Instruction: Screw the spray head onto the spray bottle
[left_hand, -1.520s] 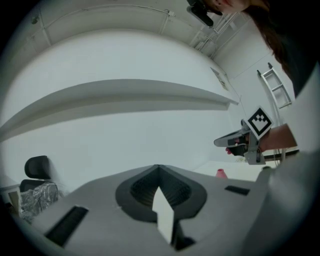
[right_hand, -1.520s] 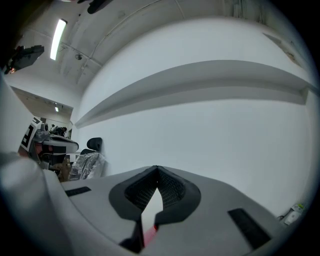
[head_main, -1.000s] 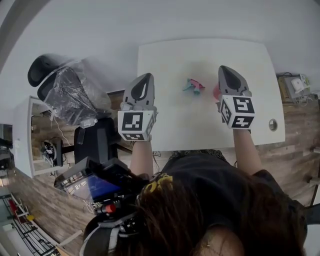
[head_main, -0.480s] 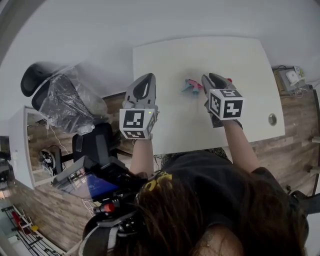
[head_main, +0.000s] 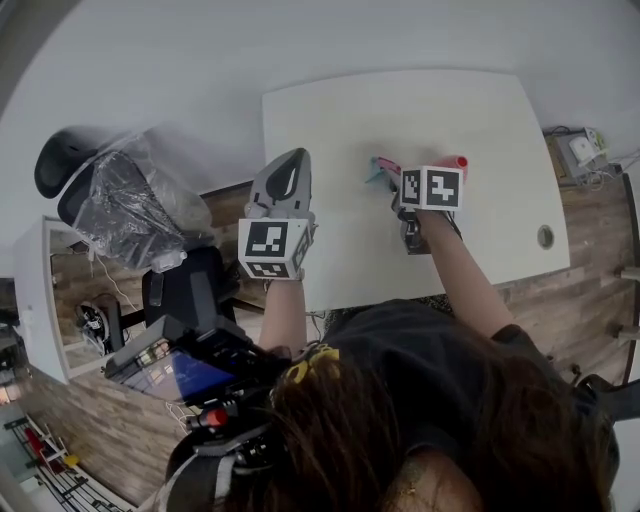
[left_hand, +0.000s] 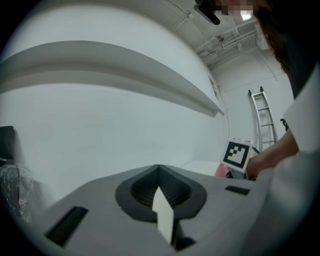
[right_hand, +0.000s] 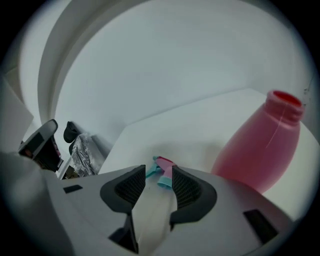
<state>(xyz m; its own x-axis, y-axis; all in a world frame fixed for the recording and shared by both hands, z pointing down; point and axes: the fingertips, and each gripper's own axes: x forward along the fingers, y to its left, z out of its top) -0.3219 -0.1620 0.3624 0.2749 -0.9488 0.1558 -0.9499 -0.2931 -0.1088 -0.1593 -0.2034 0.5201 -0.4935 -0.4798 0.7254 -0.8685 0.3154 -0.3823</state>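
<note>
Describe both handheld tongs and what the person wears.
The left tongs and right tongs have grey, tapered plastic shells with dark ribbed pads. Each carries a white cube with black square markers. The person wears a black top with yellow print; forearms are bare.

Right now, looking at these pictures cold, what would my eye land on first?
The pink spray bottle, neck uncapped, on the white table, just right of the right gripper. That gripper's jaws have just been opening, with the small teal-and-pink spray head lying just beyond their tips, ungripped. The left gripper is shut and empty, at the table's left edge.
</note>
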